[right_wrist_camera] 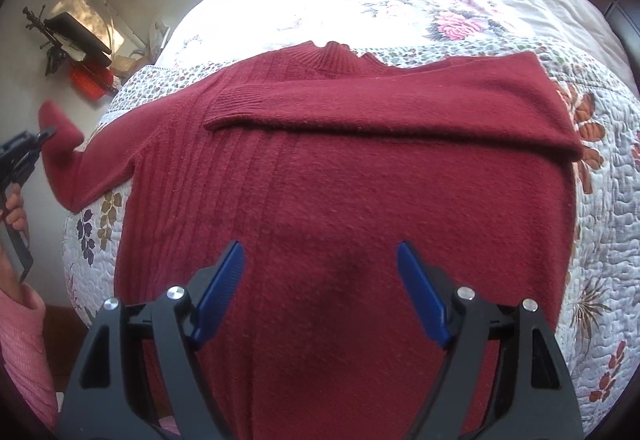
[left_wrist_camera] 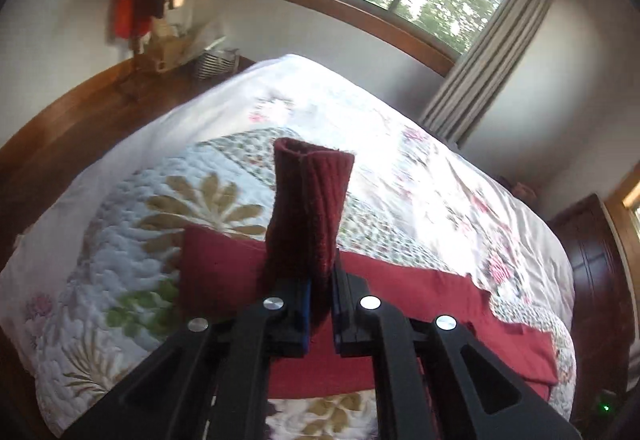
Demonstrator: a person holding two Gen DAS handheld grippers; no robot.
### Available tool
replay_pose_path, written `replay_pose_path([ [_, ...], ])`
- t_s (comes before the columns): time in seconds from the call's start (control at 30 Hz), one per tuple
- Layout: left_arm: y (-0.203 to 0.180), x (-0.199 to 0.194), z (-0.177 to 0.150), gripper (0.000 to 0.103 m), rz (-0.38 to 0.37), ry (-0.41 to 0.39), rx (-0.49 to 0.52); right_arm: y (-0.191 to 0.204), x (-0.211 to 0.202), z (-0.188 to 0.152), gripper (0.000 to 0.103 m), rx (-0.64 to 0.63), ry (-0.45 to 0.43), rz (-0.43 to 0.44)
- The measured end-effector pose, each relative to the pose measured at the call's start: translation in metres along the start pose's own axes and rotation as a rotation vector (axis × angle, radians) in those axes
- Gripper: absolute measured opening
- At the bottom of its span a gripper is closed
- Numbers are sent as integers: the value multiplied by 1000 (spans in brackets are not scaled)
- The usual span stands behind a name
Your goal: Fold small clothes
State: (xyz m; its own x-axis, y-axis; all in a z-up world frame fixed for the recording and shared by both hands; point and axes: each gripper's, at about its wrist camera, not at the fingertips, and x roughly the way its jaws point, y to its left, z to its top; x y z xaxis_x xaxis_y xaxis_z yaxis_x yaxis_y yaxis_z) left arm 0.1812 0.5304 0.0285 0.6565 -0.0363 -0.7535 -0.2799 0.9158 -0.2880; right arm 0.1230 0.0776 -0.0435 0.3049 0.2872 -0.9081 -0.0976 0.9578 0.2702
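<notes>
One dark red ribbed sweater (right_wrist_camera: 328,207) lies flat on the bed (right_wrist_camera: 600,199), one sleeve folded across. Left gripper (left_wrist_camera: 320,304) jaws pinch the other sleeve's cuff (left_wrist_camera: 310,199); right gripper (right_wrist_camera: 320,296) jaws gape

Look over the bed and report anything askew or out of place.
Nothing damaged or spilled. The dark red knit sweater lies flat on the floral quilted bedspread, one sleeve folded across the chest. The other sleeve sticks out over the bed's edge, its cuff pinched in the left gripper. The right gripper hovers open.
</notes>
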Motion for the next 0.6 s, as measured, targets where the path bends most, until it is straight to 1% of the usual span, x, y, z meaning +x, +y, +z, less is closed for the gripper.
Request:
replay_pose_path([
  [0.1, -51, 16, -14, 8, -45, 40, 74, -12, -8, -6, 79, 9, -11, -9],
  [0.27, -117, 39, -41, 8, -104, 111, 179, -35, -20, -16, 80, 38, -26, -27],
  [0.33, -137, 49, -54, 8, -130, 151, 210, -46, -22, -20, 80, 56, -28, -33],
  [0.43, -163, 60, -76, 8, -145, 195, 266, -61, -20, -25, 80, 83, -22, -43],
  [0.5, -184, 64, -95, 8, -165, 222, 294, -69, -19, -29, 80, 99, -16, -43],
  [0.6, -205, 83, -115, 8, -178, 278, 348, -79, -13, -32, 80, 119, -5, -32],
])
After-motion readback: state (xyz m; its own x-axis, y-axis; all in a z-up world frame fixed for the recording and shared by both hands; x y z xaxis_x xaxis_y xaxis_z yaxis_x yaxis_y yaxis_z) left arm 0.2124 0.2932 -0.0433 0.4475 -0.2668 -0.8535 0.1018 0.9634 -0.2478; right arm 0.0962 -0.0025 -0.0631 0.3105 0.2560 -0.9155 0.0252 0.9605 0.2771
